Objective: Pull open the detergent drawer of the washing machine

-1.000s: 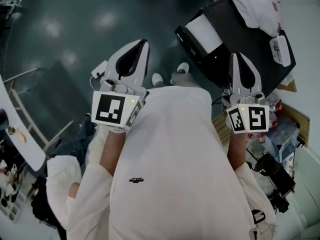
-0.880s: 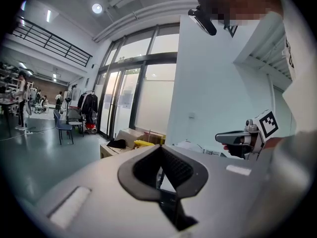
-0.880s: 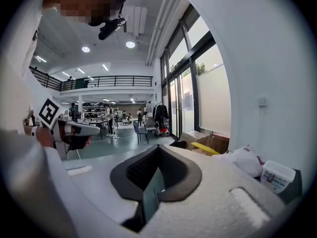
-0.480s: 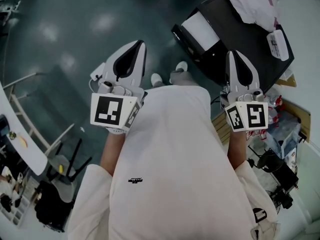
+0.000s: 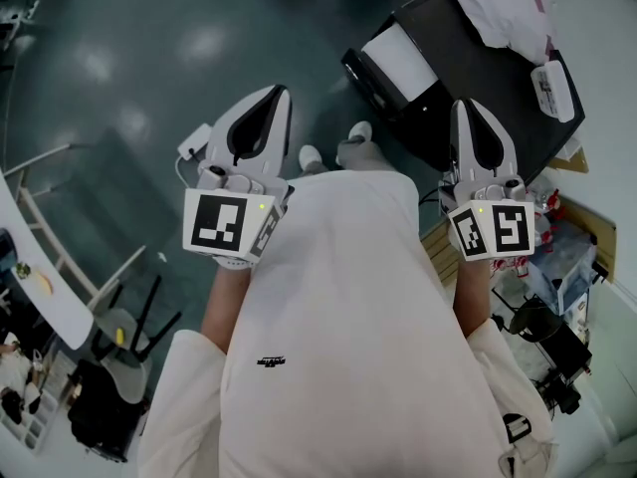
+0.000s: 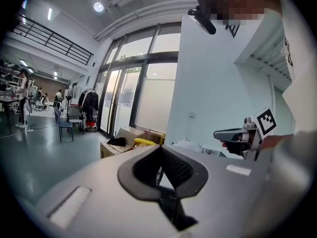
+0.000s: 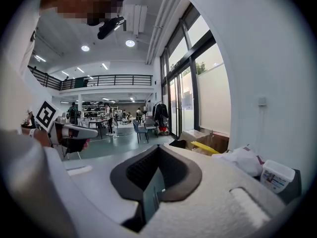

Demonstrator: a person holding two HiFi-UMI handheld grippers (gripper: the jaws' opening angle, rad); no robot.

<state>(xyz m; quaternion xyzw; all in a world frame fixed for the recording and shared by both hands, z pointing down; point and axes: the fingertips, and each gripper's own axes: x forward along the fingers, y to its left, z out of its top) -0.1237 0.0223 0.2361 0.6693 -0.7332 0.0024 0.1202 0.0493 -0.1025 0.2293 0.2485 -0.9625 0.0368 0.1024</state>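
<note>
A person in a white top (image 5: 338, 317) holds two hand-held claws out almost level over a grey-green floor (image 5: 149, 48). Over the last second neither claw has shifted. Only the edge of the head view has changed: a figure in white and blue, behind and outside the left claw (image 5: 280, 91), has gone, and a black-legged chair (image 5: 124, 342) now shows there. For the task this changes nothing, since neither claw has drawn nearer to anything. Both claws are closed and empty. The left claw's jaws meet tip to tip in its own view, and the right claw (image 5: 466, 106) looks the same, with only distant room beyond. The detergent drawer cannot be made out in any view. The likeliest place for it is the dark boxy unit (image 5: 478, 88) just ahead of the right claw, which reaches past that claw's outer side and has a white cloth (image 5: 498, 8) and a small tub (image 5: 553, 96) on top. It may be the washing machine, though from above this is unsure. Its long side runs slantwise, from in front of the right claw's tip away toward that claw's outer side. The end with a white panel (image 5: 403, 63) faces the open floor ahead of the gap between the claws. A drawer there would probably slide out that way, along the unit's length.
</note>
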